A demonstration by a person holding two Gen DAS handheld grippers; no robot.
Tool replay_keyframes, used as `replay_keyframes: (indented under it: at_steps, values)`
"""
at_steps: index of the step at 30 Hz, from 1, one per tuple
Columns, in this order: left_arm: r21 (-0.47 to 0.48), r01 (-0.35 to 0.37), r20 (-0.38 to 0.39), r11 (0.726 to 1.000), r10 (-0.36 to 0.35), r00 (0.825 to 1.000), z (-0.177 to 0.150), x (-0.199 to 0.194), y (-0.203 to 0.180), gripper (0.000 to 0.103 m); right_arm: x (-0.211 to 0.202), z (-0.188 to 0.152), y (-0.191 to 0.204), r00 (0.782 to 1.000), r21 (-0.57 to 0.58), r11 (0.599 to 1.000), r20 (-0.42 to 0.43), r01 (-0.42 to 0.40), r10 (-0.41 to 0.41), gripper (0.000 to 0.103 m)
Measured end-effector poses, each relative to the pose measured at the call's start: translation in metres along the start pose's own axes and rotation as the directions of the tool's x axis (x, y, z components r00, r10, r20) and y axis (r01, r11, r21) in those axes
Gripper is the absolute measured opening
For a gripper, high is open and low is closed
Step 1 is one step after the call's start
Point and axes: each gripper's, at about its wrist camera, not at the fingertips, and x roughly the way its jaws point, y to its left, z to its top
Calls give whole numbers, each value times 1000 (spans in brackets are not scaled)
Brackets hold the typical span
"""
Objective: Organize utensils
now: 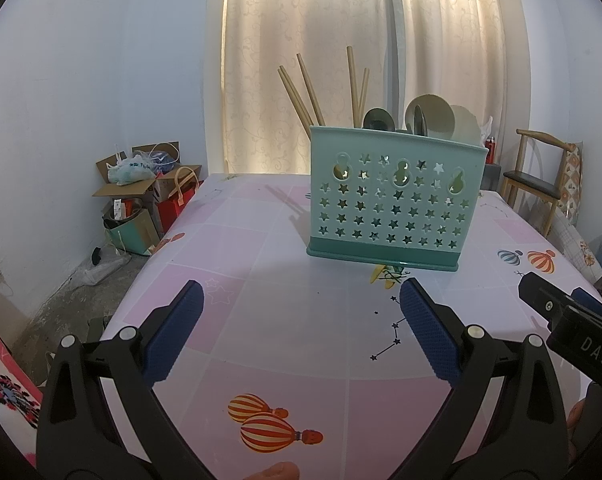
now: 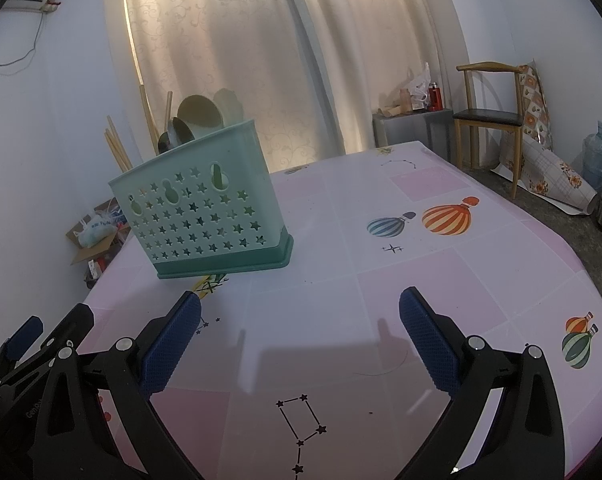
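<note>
The green basket (image 1: 393, 204) is seen standing on the pink counter (image 1: 285, 320), at 12 o'clock from the left claw (image 1: 301, 300). Chopsticks (image 1: 301, 92) and spoons (image 1: 425, 116) are held in it. Both the left claw and the right claw (image 2: 301, 312) are spread wide, and nothing is held.

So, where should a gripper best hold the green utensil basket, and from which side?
Probably the basket's top rim, from above at its left end beside the chopsticks. The wall there is thin and upright, so open jaws can straddle it; spoons crowd the right end.
</note>
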Motion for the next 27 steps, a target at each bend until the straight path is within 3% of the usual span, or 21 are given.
replay_keyframes:
  at_steps: [27]
  values:
    - [-1,-2,0,1000,2,1000,0,0,0,95,1,0,1,1000,-1,1000,1,-1,1,97]
